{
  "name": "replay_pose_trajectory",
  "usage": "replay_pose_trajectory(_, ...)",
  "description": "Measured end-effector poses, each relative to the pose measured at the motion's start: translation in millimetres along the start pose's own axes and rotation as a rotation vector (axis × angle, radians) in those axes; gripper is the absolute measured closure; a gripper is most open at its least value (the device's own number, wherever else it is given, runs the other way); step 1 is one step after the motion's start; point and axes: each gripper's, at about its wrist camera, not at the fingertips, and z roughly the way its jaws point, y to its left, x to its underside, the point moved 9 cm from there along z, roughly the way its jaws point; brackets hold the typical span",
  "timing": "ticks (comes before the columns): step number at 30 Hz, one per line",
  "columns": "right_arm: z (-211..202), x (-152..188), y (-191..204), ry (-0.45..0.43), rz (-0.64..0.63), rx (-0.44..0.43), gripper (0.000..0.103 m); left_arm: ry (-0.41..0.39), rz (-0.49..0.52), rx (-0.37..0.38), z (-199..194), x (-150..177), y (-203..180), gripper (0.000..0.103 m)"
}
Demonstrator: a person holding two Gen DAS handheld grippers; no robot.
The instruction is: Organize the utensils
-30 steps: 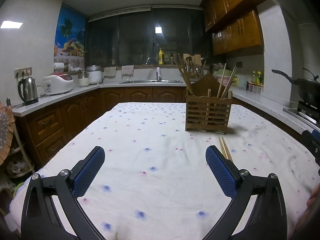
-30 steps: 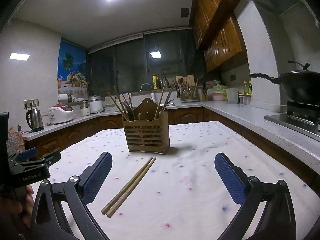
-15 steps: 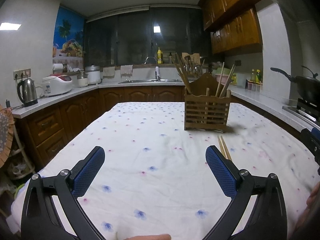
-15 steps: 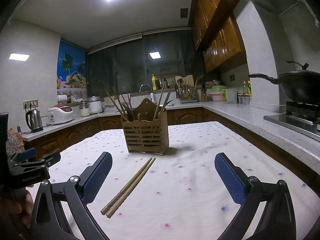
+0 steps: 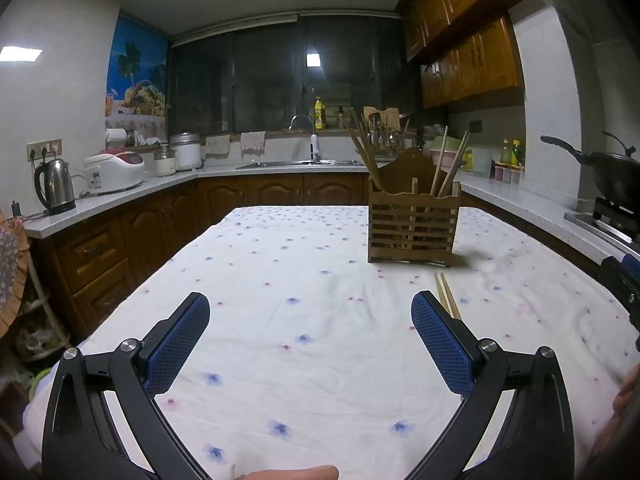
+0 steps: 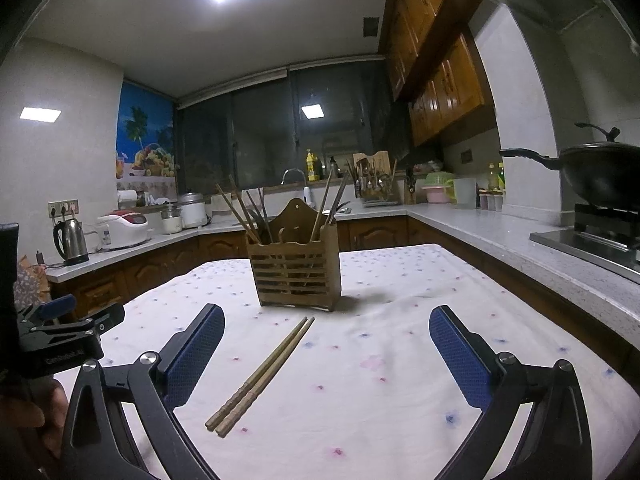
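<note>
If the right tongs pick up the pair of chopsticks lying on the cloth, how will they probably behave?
The chopsticks look like thin, stiff wood, so they will probably not bend and should feel light. They lie loose side by side, so closing on both may let one slip or scissor apart. Lying flat on the soft tablecloth, they leave little room underneath, and the open right tongs may pinch cloth too.

Left tool (image 5: 310, 309), right tool (image 6: 326, 322): black frames, silver screws, blue textured pads (image 6: 460, 358).

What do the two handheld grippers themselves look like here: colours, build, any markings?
Both the left gripper and right gripper have black angular linkage arms with silver pivot screws and blue cross-hatched finger pads. White lettering marks the left gripper's body in the right wrist view; illegible.
</note>
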Motion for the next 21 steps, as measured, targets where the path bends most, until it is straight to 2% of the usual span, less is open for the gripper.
replay_pose_trajectory(21, 0.1, -3.2, 7.3, -0.001, 0.001, -0.009, 0.0, 0.009, 0.005, 0.003, 1.0, 0.4, -1.8, 0.0)
